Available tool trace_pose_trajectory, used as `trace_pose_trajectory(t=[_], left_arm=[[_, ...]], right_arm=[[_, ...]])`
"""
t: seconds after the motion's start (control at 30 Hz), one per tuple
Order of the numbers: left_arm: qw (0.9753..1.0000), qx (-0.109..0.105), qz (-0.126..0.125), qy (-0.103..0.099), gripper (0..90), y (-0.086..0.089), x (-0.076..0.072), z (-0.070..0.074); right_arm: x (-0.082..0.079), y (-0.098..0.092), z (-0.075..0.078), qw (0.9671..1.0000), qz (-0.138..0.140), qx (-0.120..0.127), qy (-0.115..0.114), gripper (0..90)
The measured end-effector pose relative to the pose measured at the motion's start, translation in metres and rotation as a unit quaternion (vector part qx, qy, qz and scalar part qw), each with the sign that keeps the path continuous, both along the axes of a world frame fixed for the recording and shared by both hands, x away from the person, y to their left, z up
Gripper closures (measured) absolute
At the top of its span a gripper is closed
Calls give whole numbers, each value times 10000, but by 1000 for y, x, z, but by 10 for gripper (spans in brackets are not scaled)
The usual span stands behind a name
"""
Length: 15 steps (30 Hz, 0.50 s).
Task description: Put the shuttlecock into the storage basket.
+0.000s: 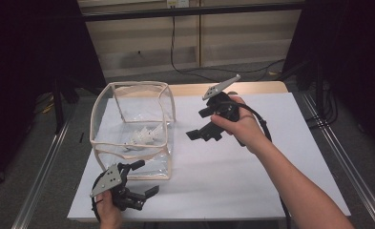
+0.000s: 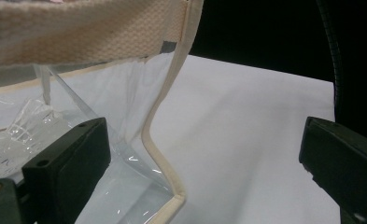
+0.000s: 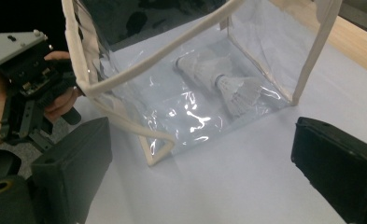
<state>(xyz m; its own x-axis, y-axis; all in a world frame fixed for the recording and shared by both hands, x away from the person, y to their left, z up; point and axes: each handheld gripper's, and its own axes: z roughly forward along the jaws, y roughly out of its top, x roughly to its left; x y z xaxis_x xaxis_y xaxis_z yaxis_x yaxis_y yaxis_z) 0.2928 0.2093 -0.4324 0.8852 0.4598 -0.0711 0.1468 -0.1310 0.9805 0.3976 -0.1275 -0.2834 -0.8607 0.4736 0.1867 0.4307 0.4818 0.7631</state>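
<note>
High view: a clear bag [image 1: 132, 129] with cream edging stands open on white paper [image 1: 233, 167], two shuttlecocks [image 1: 142, 137] lying on its floor — probably dropped in for storing; the left gripper [image 1: 137, 179] sits at the bag's near corner, jaws spread and pinching nothing, likely to steady it; the right gripper [image 1: 202, 126] hovers beside the bag, jaws also apart. A wooden table [image 1: 252, 87] carries the paper — grey floor, dark curtains around.
</note>
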Motion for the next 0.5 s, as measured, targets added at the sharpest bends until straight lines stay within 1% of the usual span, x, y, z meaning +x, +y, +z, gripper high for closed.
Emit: trace_pose_trajectory(t=[0.13, 0.17, 0.3, 0.5], left_arm=[[10000, -8, 7, -13, 23, 1, 0, 1], [10000, -11, 8, -11, 23, 1, 0, 1], [10000, -10, 2, 19, 23, 0, 0, 0], [10000, -14, 8, 26, 23, 0, 0, 0]], right_arm=[[-4, -3, -4, 10000, 54, 17, -17, 49], [-5, -3, -5, 10000, 64, -13, -9, 49], [-10, -7, -8, 9999, 107, 46, -57, 49], [-14, -16, -18, 9999, 121, 90, -24, 48]])
